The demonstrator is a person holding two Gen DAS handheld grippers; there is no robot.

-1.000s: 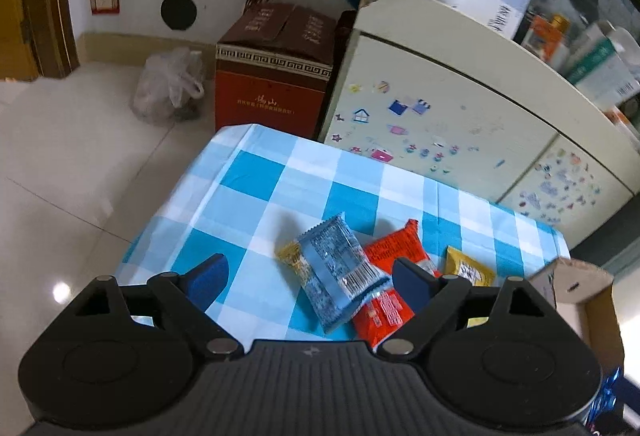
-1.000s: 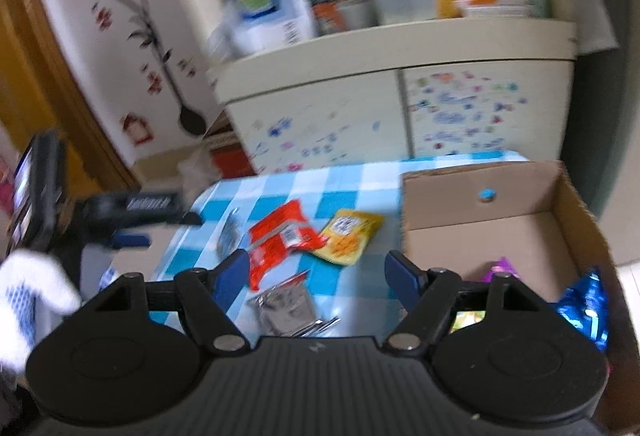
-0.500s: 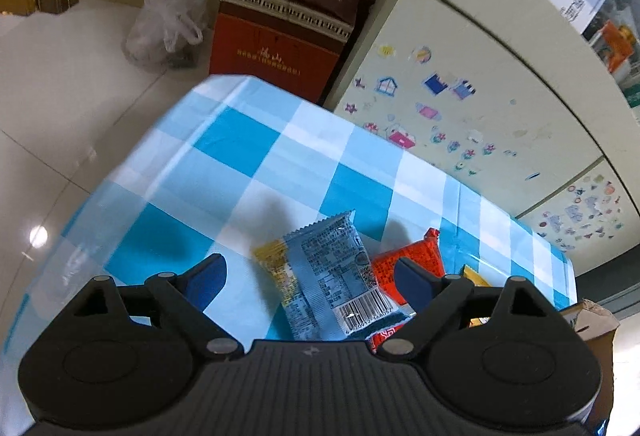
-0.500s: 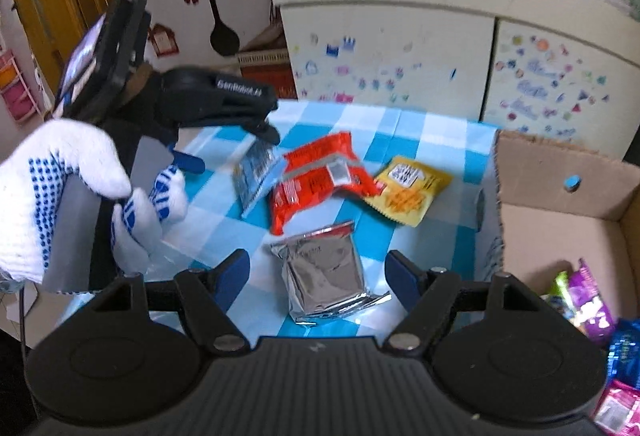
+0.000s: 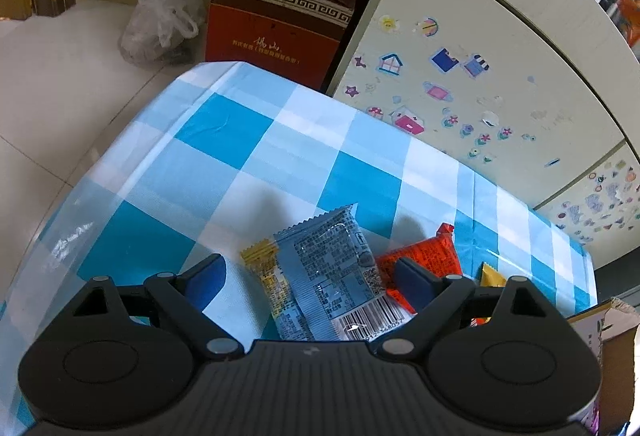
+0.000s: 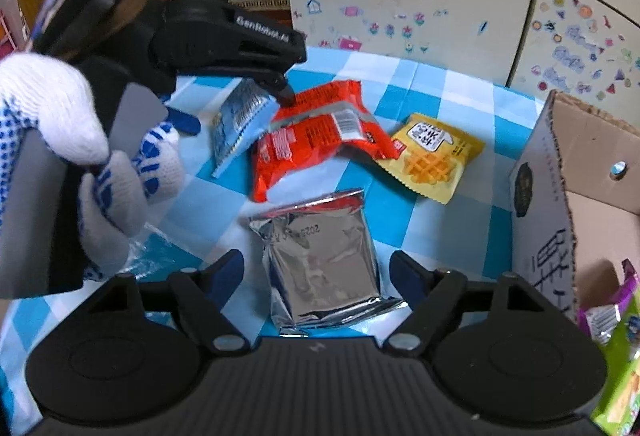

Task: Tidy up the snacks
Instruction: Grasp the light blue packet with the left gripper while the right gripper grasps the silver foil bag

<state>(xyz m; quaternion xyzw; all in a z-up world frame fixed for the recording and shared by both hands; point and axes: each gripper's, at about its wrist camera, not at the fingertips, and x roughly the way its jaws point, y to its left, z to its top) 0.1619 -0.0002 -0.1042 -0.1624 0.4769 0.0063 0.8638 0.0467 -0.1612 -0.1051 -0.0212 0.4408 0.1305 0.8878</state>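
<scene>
A few snacks lie in the box [image 6: 560,163] at right; four packets wait on the table [image 5: 240,139]. The left gripper [image 5: 308,278] gapes around the blue packet [image 5: 332,268], and the right gripper [image 6: 316,272] is opening around the silver packet [image 6: 320,260], neither gripping.

Stickered cream cabinet [image 5: 480,83], red-brown carton [image 5: 276,19], tied plastic bag [image 5: 160,23] on floor

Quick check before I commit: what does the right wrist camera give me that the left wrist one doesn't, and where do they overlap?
Only the right wrist view shows the silver packet between the opening right gripper, untouched by its pads, the snacks inside the cardboard box, and the gloved hand holding the left gripper. Only the left wrist view shows the red carton and plastic bag on the floor, and the left gripper open around the blue packet. Both show the blue packet, the red packet, the yellow packet, the checked tablecloth and the stickered cabinet.
</scene>
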